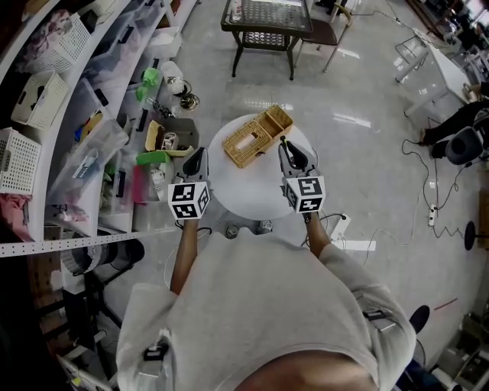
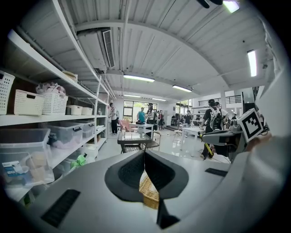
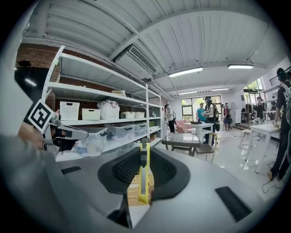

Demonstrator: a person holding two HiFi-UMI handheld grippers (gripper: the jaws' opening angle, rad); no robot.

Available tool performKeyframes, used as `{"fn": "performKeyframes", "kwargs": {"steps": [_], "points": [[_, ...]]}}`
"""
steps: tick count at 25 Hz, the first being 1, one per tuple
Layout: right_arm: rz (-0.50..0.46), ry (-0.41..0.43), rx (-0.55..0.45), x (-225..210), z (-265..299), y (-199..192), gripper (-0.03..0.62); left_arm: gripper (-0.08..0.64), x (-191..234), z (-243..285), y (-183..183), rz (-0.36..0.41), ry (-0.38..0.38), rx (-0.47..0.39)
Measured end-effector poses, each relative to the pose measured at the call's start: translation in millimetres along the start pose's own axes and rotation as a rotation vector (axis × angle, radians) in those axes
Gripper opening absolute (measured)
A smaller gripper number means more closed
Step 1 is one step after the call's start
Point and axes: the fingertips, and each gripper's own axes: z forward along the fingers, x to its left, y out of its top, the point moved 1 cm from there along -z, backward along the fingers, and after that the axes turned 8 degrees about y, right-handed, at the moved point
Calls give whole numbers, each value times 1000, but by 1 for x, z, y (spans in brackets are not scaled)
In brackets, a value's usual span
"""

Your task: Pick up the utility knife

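The yellow utility knife [image 3: 143, 175] stands on edge between the jaws of my right gripper [image 3: 144, 169], which is shut on it, blade end pointing away. In the head view, my right gripper [image 1: 294, 153] hovers over the right side of the round white table [image 1: 244, 195]. My left gripper [image 1: 196, 156] hangs at the table's left edge. Its jaws [image 2: 144, 166] are pressed together with nothing between them. Two wicker baskets [image 1: 248, 143] lie on the table just beyond both grippers, and one basket [image 2: 150, 191] shows below the left jaws.
White shelving [image 1: 53, 114] with bins and boxes runs along the left. A dark glass-topped table [image 1: 267, 19] and a chair stand farther back. Cables and a power strip [image 1: 340, 225] lie on the floor at the right. People stand far off in the room.
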Motion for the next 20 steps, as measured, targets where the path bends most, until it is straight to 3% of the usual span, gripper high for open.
{"fn": "performKeyframes", "kwargs": {"steps": [20], "points": [[1,-9,7,-10,-5,1,83,20,-6,0,9,-9,7,-22]]}}
